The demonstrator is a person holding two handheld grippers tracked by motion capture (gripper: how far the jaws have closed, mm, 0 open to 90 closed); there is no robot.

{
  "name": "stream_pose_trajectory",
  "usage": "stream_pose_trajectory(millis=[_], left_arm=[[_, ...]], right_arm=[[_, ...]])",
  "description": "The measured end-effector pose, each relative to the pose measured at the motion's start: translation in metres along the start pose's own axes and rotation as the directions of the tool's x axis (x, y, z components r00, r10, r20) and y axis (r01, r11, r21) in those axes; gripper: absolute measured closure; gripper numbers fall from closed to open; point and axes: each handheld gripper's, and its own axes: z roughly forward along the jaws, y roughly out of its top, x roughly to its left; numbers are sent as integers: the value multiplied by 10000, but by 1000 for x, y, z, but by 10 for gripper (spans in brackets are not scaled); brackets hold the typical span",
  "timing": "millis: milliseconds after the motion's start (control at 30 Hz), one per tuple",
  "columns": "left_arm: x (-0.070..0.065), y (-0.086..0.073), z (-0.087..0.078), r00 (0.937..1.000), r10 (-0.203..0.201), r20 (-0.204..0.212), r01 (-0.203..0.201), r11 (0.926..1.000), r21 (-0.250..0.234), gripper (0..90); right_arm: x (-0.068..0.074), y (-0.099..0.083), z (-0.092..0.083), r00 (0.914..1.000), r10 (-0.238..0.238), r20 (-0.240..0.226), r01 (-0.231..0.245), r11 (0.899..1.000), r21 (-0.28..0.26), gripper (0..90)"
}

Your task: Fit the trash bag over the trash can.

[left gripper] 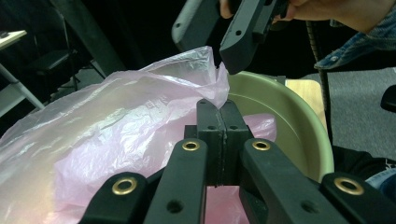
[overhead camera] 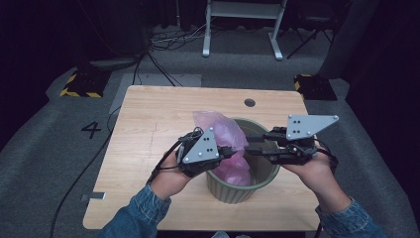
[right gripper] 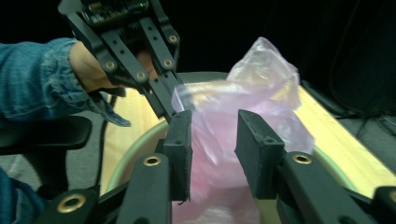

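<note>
A thin pink plastic bag [overhead camera: 223,131] sits in a green round bin [overhead camera: 237,191] and rises above its rim. My left gripper [overhead camera: 233,150] is shut on the bag's edge at the bin's left rim; in the left gripper view the jaws [left gripper: 218,109] meet with the pink film [left gripper: 116,121] pinched between them. My right gripper [overhead camera: 247,148] comes in from the right, over the bin's middle. In the right gripper view its jaws [right gripper: 214,135] stand apart, with the bag [right gripper: 266,79] in the gap and no pad pressing on it. The left gripper [right gripper: 175,105] shows just beyond.
The bin stands near the front edge of a wooden table [overhead camera: 158,109], which has a round cable hole [overhead camera: 249,102] at the back. Cables [overhead camera: 79,178] trail off the table's left side. A white frame [overhead camera: 242,25] stands on the floor behind.
</note>
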Motion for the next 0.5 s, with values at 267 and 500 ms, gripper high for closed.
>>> stream_pose_trajectory(millis=[267, 500], left_arm=[[-1, -4, -2, 10000, 66, -12, -66, 9999, -105, 895], [1, -4, -11, 9999, 12, -114, -17, 9990, -445, 897]], right_arm=[[-3, -3, 7, 9985, 274, -480, -254, 9987, 437, 900], [3, 3, 0, 9999, -60, 99, 57, 9994, 341, 900]])
